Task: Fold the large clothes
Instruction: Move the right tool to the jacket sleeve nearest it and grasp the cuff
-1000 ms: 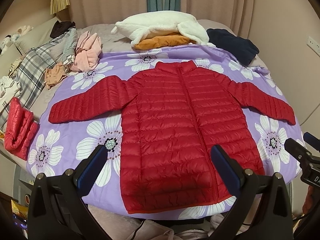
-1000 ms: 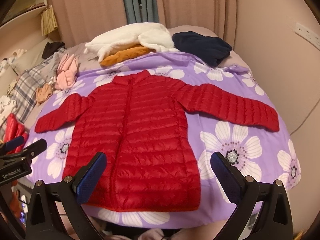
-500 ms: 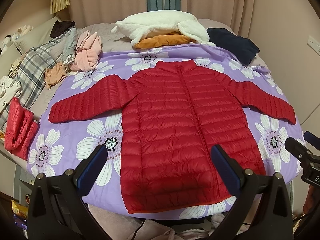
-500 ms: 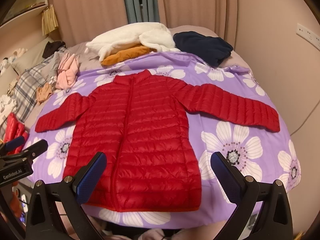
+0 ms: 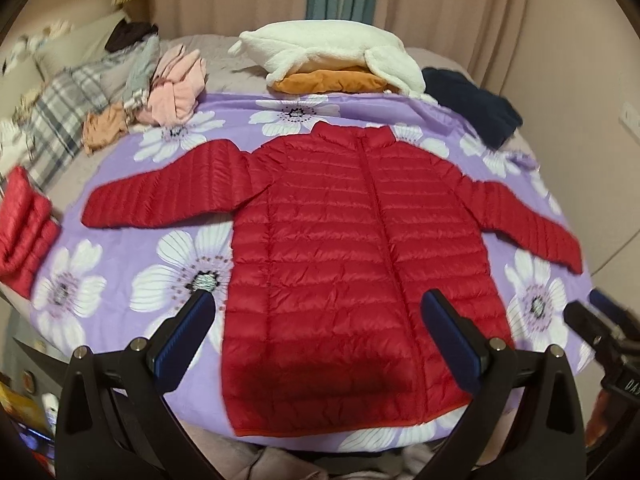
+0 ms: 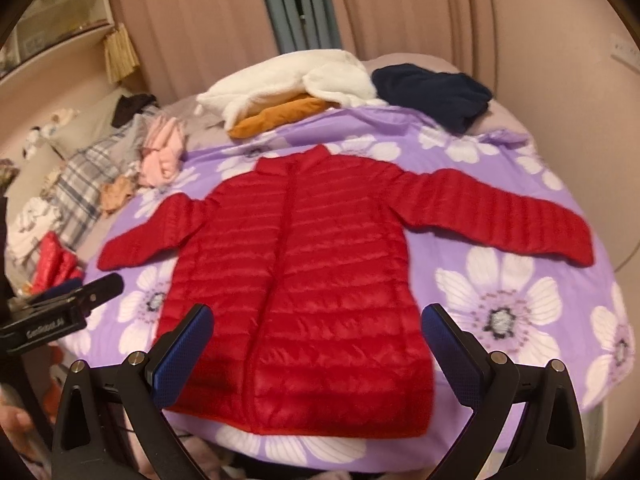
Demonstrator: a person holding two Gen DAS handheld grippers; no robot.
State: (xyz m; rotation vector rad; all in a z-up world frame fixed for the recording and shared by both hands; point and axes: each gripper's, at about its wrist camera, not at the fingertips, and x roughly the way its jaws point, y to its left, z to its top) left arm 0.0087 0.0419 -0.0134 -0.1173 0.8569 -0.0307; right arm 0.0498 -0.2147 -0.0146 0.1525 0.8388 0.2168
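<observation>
– How far along are you with the folding?

– Barely started, I'd judge. The red puffer jacket [image 5: 352,264] lies flat and zipped on the purple flowered sheet [image 5: 120,292] of the bed, both sleeves spread out sideways, no fold in it yet. Everything is left: sleeves in, then the body doubled.

– And your claws?

– My left claw [image 5: 322,336] and my right claw [image 6: 320,340] both hover over the jacket's hem, jaws wide apart, holding nothing.

– What else is there, counted?

– One jacket to fold. Beyond its collar, one white fleece [image 5: 328,50] on one orange garment [image 5: 332,80], one navy one [image 6: 432,92]; left of its sleeve, one folded red bundle [image 5: 24,232]
</observation>
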